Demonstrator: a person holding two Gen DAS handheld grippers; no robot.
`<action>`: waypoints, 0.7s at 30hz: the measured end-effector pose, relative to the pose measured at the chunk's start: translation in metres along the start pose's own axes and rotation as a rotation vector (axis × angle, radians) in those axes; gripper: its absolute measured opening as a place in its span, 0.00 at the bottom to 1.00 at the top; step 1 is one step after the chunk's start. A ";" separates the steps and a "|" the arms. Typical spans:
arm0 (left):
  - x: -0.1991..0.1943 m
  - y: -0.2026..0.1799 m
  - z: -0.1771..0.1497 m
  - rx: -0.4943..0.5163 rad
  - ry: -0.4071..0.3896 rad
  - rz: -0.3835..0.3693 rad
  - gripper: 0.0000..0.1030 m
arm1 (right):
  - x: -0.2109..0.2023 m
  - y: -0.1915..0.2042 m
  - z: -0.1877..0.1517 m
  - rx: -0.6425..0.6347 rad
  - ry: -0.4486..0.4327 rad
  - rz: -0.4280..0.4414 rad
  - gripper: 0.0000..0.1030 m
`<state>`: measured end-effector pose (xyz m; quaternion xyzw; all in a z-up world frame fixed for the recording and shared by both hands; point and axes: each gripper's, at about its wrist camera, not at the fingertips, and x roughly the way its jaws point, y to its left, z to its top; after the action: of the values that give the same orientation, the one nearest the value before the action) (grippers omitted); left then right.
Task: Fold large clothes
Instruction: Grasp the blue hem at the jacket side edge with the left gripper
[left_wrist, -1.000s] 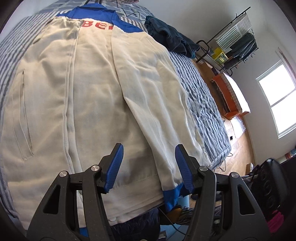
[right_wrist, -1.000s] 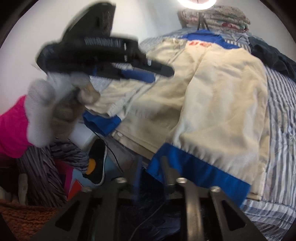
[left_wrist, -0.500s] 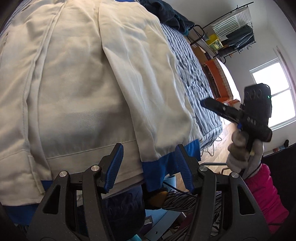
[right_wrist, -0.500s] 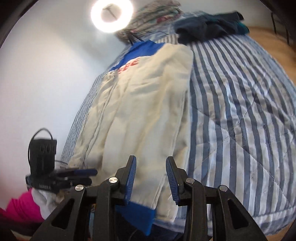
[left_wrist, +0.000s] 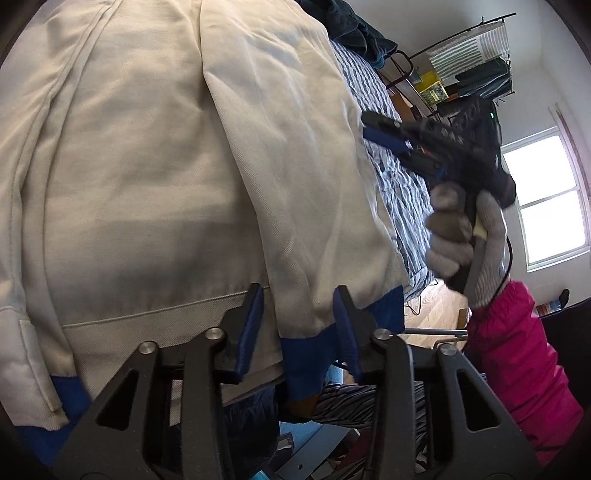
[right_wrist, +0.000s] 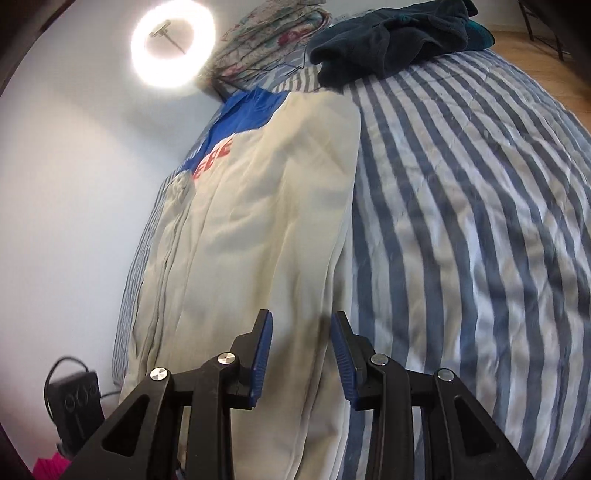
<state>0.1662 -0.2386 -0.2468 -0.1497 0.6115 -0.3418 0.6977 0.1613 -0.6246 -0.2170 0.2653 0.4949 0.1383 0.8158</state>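
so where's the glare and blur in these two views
Right wrist view: the ring light blows out to pure white, and the striped bedspread smears at the right edge. Left wrist view: the window is overexposed; the jacket stays fairly sharp.

My left gripper (left_wrist: 298, 328) and right gripper (right_wrist: 301, 354): black angular plastic frames, silver round screws, ribbed blue pads on the fingers. My right hand (left_wrist: 461, 236), right of frame, wears a grey knit glove; sleeve (left_wrist: 517, 350) is hot pink, thin black cable alongside.
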 end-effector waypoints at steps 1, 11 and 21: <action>0.001 0.000 -0.001 0.002 0.005 -0.002 0.29 | 0.004 0.001 0.006 -0.010 0.008 -0.018 0.19; 0.009 -0.002 -0.008 0.005 0.016 -0.024 0.13 | 0.005 0.001 0.024 -0.070 0.006 -0.125 0.01; -0.004 -0.011 -0.011 0.060 0.004 -0.013 0.13 | -0.022 -0.011 -0.010 -0.019 0.024 -0.052 0.36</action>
<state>0.1524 -0.2414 -0.2395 -0.1319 0.6013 -0.3647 0.6986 0.1418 -0.6417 -0.2106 0.2427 0.5100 0.1248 0.8157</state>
